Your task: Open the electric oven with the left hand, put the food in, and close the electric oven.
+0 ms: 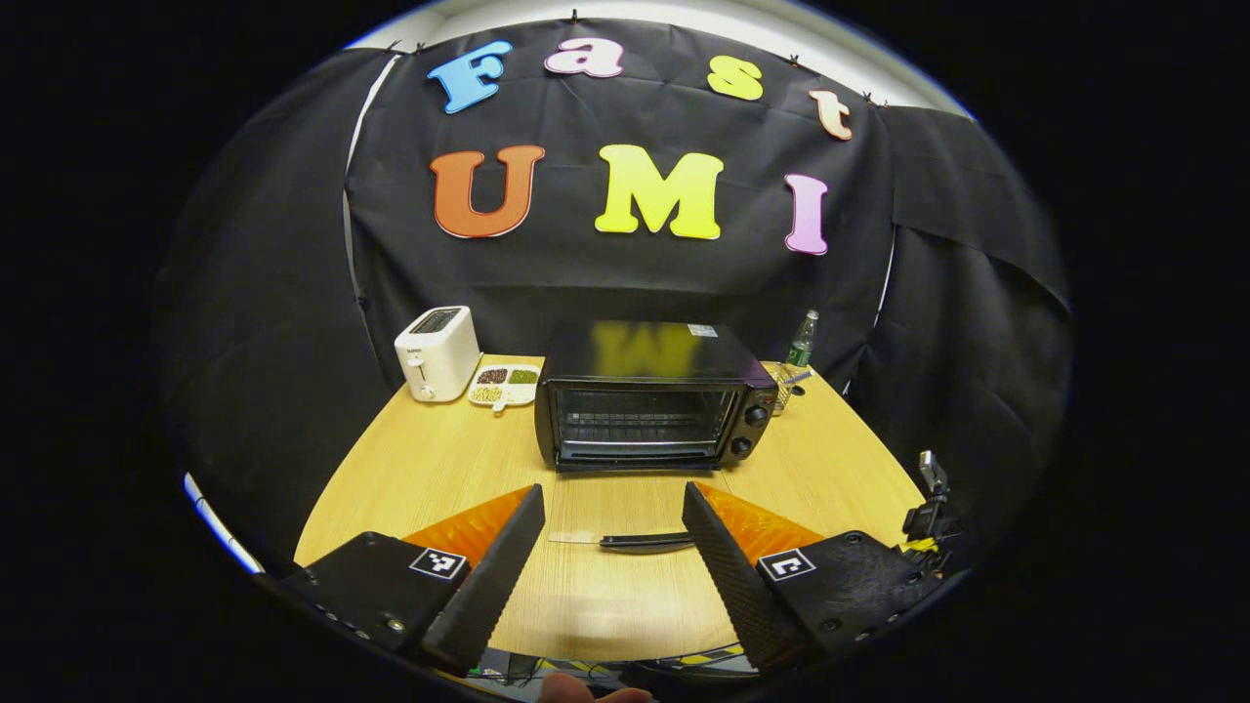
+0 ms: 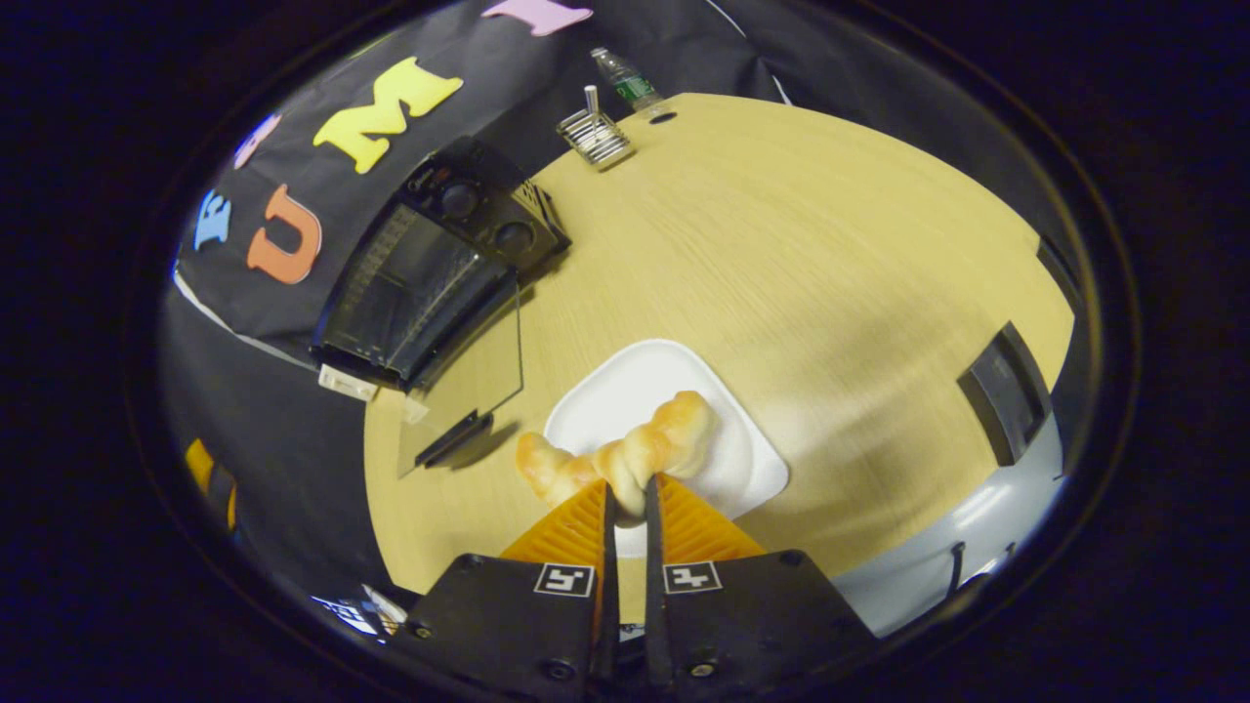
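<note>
- Farthest left on the wooden table, at its far edge, stands a white toaster, upright against the black cloth wall.
- Just right of it lies a small divided dish with dark, green and pale fillings in separate sections.
- Next, mid-table and far, sits the black electric oven, two knobs on its right side; its glass door is swung down flat toward the near side, handle nearest, and the wire rack inside is bare.
- Right of the oven, at the far edge, are a wire rack holder and a plastic bottle with a green label.
- In the left gripper view, the left gripper hangs over the near table with its fingers spread wide, holding nothing, the door handle lying between them farther off.
- In the right gripper view, the right gripper has its fingers drawn narrow, pinching a twisted golden bread roll over a white square plate, which rests on the table to the right of the open door.
</note>
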The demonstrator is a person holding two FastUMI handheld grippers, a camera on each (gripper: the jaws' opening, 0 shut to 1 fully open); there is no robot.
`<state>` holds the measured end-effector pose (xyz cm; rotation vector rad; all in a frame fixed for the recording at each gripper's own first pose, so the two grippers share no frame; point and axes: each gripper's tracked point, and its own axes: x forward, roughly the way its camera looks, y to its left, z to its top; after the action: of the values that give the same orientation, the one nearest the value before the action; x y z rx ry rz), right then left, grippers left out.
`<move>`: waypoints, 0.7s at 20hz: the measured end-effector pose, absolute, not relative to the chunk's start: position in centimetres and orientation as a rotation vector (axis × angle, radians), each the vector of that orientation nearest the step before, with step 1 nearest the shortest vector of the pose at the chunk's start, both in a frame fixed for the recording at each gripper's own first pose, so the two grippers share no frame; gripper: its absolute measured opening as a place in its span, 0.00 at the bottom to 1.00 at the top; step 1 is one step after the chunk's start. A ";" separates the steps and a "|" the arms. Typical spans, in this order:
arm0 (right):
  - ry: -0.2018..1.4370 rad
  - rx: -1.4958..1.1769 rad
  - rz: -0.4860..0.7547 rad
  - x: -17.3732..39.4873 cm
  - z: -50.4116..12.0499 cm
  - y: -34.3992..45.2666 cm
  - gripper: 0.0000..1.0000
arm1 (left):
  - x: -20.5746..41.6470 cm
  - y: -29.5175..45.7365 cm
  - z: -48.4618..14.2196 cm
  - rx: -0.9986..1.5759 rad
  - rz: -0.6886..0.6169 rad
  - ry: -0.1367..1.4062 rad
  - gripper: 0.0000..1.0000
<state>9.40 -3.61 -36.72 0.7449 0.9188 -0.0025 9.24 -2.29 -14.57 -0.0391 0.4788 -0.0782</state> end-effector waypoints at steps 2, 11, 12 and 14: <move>0.872 0.811 0.003 9.9 -34.4 -2.9 0.11 | 9.0 -1.5 -14.4 -0.053 -0.066 0.476 0.93; 0.731 0.955 0.163 17.6 -28.6 7.3 0.12 | 5.6 6.2 -13.6 -0.066 0.104 0.470 0.93; 0.721 0.963 0.172 18.9 -28.4 8.4 0.12 | 5.0 7.2 -13.5 -0.068 0.126 0.471 0.93; 0.708 0.977 0.175 21.3 -28.2 10.3 0.12 | 4.3 8.9 -13.7 -0.065 0.170 0.474 0.93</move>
<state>21.27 10.30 -28.20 0.9766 0.7084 0.1747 4.26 8.89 -13.70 -0.0647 0.4737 0.1703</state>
